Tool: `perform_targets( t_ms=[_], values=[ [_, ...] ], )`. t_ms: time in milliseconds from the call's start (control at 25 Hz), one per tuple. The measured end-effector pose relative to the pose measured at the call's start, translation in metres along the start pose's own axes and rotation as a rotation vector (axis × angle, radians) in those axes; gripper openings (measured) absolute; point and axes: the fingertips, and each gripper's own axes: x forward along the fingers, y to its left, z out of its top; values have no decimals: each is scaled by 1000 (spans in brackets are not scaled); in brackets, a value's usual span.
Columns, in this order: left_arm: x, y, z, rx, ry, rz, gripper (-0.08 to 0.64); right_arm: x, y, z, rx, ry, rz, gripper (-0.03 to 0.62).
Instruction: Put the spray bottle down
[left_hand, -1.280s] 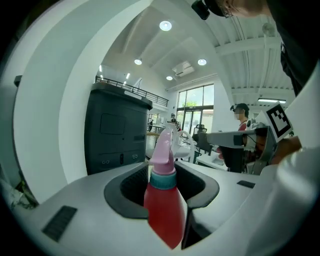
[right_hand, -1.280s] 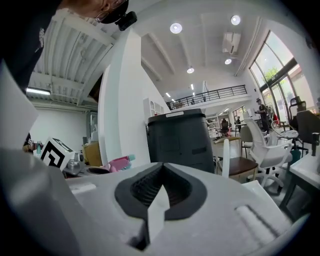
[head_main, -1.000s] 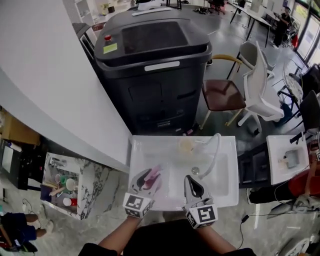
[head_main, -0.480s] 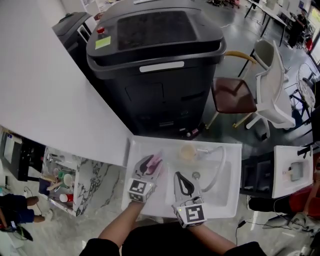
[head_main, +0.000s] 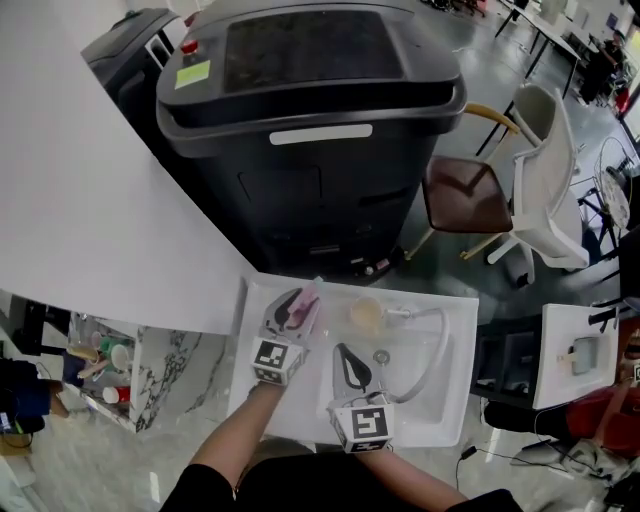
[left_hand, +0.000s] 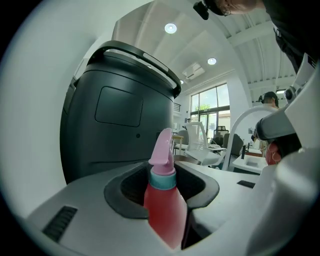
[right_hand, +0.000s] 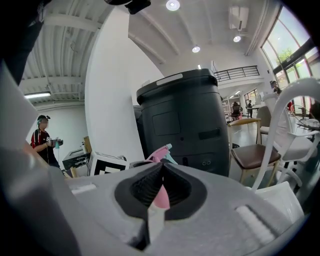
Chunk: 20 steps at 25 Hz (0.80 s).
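1. Left tongs (head_main: 287, 312) pinch the spray bottle (left_hand: 163, 207) by its red body. The pink trigger head stands upright above them.
2. Bottle is over the back-left corner of the white sink (head_main: 452, 400), just in front of the black bin (head_main: 310, 120). Whether it touches the sink is unclear.
3. Right tongs (right_hand: 161, 167) are pressed together at the tips, over the sink's middle.

Left gripper (head_main: 292, 310) with spray bottle (head_main: 308, 303) nearer the sink's (head_main: 458, 380) far left corner; right gripper (head_main: 350, 366) closer beside it.
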Motion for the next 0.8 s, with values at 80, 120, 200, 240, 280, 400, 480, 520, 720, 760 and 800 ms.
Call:
perform_targets(
  t_ms=[80, 120, 200, 240, 280, 400, 480, 520, 720, 760, 800],
  values=[
    [11, 2, -6, 5, 3, -3, 169, 4, -8, -4, 17, 17, -8, -2],
    [16, 2, -9, 11, 7, -6, 169, 5, -12, -4, 28, 20, -11, -2],
    [25, 4, -15, 41, 9, -11, 169, 9, -19, -3, 45, 16, -19, -2],
    [29, 4, -19, 60, 11, -13, 169, 11, -21, -2, 49, 13, -20, -2],
    [33, 5, -21, 81, 12, -16, 169, 12, -22, -2, 49, 13, -18, -2],
    [40, 1, -27, 125, 24, -39, 169, 14, -21, -2, 53, 19, -4, -2],
    [42, -1, -32, 150, 33, -48, 169, 13, -19, -2, 68, 22, 15, -2],
    [42, -3, -35, 174, 41, -52, 169, 12, -18, -2, 78, 23, 28, -2],
    [36, -3, -39, 275, 76, -48, 170, 4, -13, 0, 79, 27, 60, -2],
    [35, -2, -41, 270, 79, -44, 170, 3, -13, -2, 74, 29, 59, -2],
    [34, -1, -44, 257, 83, -38, 170, 2, -14, -4, 72, 32, 57, -2]
  ],
)
